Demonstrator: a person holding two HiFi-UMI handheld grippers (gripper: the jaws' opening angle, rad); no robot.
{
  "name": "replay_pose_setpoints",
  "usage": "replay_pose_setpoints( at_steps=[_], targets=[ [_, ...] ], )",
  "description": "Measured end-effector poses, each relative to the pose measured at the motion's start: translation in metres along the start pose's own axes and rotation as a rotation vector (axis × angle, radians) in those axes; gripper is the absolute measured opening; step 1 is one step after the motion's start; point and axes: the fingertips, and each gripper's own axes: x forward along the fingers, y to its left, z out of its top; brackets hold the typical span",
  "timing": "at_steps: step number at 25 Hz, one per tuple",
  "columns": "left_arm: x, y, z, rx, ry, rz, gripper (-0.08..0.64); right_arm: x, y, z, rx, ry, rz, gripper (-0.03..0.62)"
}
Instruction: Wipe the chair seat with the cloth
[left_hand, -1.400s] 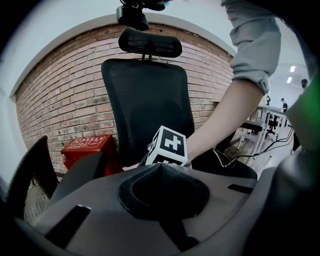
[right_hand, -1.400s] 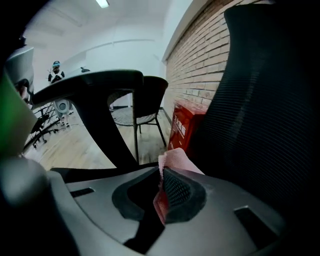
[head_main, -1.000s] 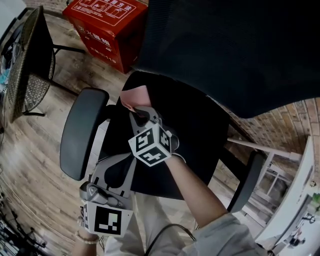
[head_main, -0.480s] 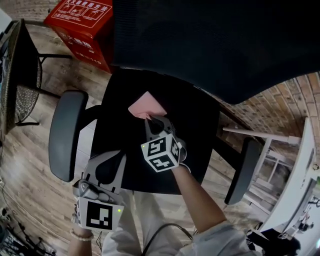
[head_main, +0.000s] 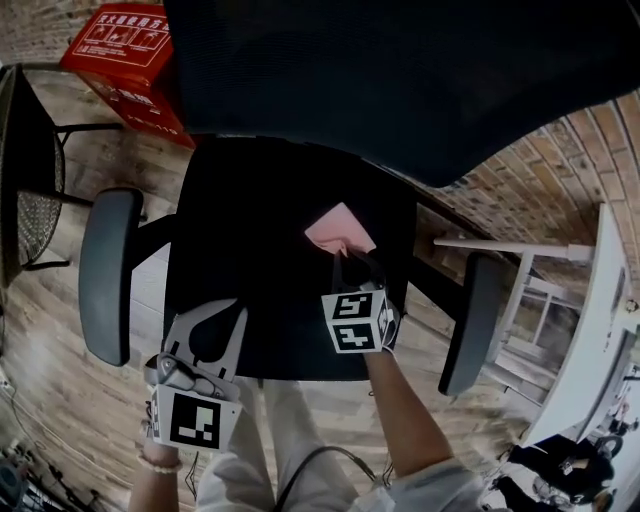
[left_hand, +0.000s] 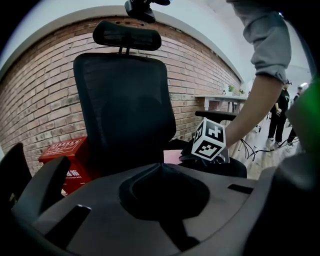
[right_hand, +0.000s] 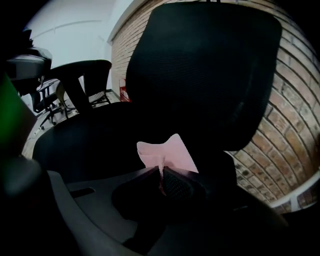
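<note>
- Right gripper (right_hand: 161, 172) pinches only the pink cloth (right_hand: 167, 152) by its edge; friction on the chair seat (head_main: 250, 240) may tug it free
- Left gripper (left_hand: 160, 167), jaws pressed together and empty at the seat's front, braces nothing; the seat may swivel

Wears a pale grey sleeve (head_main: 440, 488) on the right arm, rolled up short of the forearm, and light trousers (head_main: 250, 455). Shows a pale beaded bracelet (head_main: 160, 463) at the left wrist. Works with a matt grey left gripper (head_main: 213, 312): broad curved jaws round a heart-shaped hollow, and a white cube (head_main: 195, 421) printed with black square markers at its near end. Has a like marker cube (head_main: 355, 322) on the darker right gripper (head_main: 346, 252), with finely textured black pads (right_hand: 176, 186) inside the jaws. Trails a thin black cable (head_main: 312, 462) over the trousers.
</note>
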Motion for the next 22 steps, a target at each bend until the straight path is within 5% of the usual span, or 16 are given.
replay_pose_setpoints(
  at_steps=[10, 22],
  targets=[
    [0.012, -0.020, 0.012, 0.026, 0.000, -0.057, 0.018, -0.037, -0.067, -0.055, 0.151, 0.075, -0.174, 0.049],
    [0.001, -0.013, -0.002, 0.015, -0.005, -0.010, 0.018, -0.034, -0.045, -0.053, 0.095, 0.078, -0.106, 0.049]
  ],
)
